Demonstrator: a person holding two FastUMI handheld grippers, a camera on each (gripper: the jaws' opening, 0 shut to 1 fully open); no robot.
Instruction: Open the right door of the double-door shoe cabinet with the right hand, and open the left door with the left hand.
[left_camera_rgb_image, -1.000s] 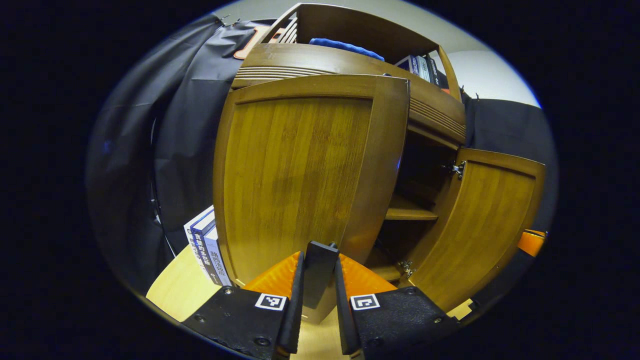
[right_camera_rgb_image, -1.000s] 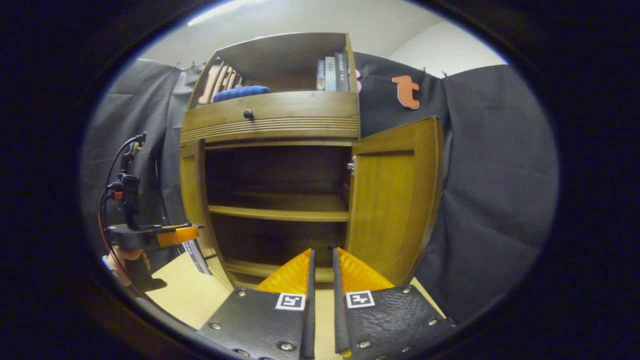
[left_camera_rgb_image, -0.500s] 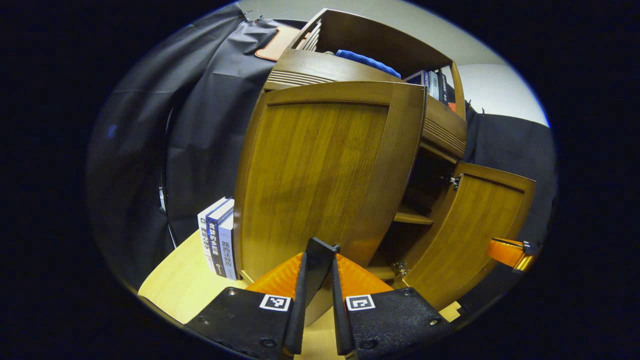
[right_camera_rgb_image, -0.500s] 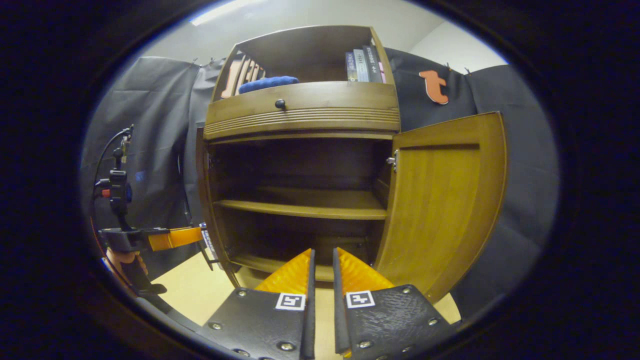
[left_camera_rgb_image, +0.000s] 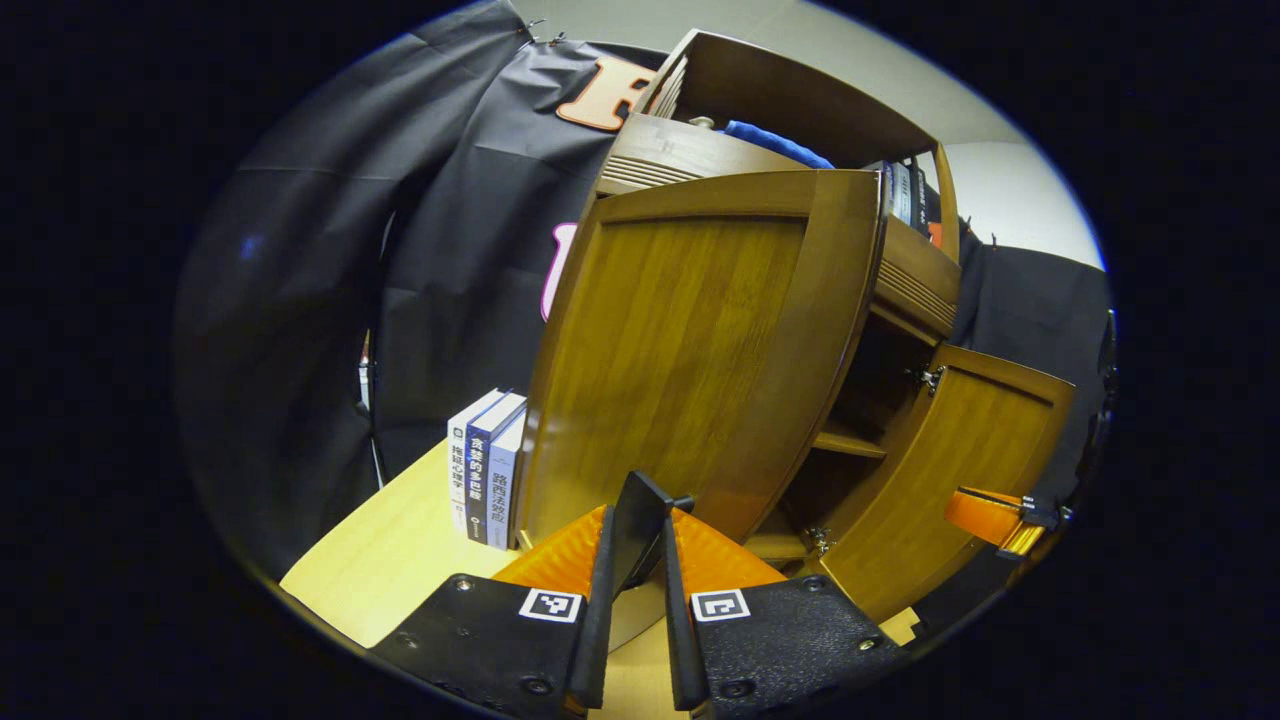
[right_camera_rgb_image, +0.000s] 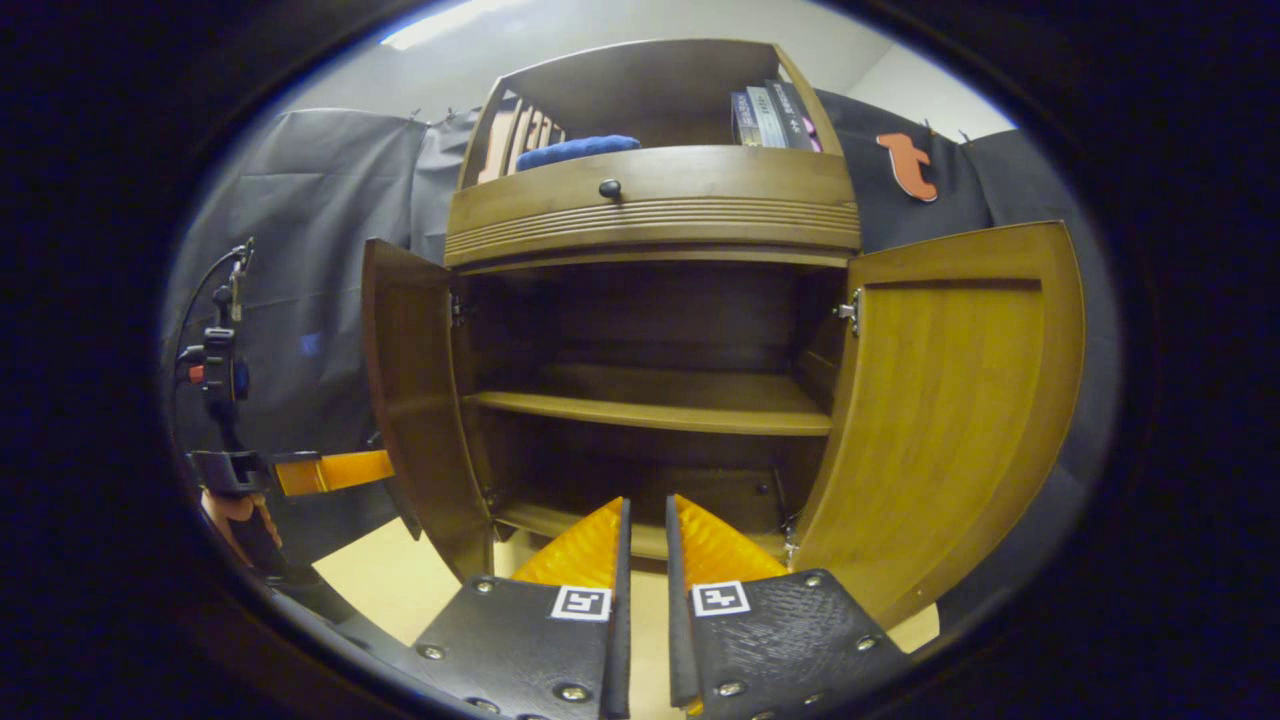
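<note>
While pinching the dark handle (left_camera_rgb_image: 641, 497) of the left door (left_camera_rgb_image: 690, 350) in the left claw (left_camera_rgb_image: 640, 515), pull along the hinge's arc rather than straight back, and ease off near full swing. Right door (right_camera_rgb_image: 950, 400), at 3 o'clock of the cabinet (right_camera_rgb_image: 650, 210), likewise wide open. Right claw (right_camera_rgb_image: 646, 502) narrow, empty. Mind the books (left_camera_rgb_image: 485, 465) on the tabletop (left_camera_rgb_image: 390, 540), at 9 o'clock of the left door.

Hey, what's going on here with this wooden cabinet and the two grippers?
A person is opening a double-door shoe cabinet with a gripper in each hand. The left gripper is clamped on the dark handle of the left door, which is swung wide. The right door stands open too, and the right gripper hangs in front of the bare shelf, nearly shut, holding nothing.
</note>
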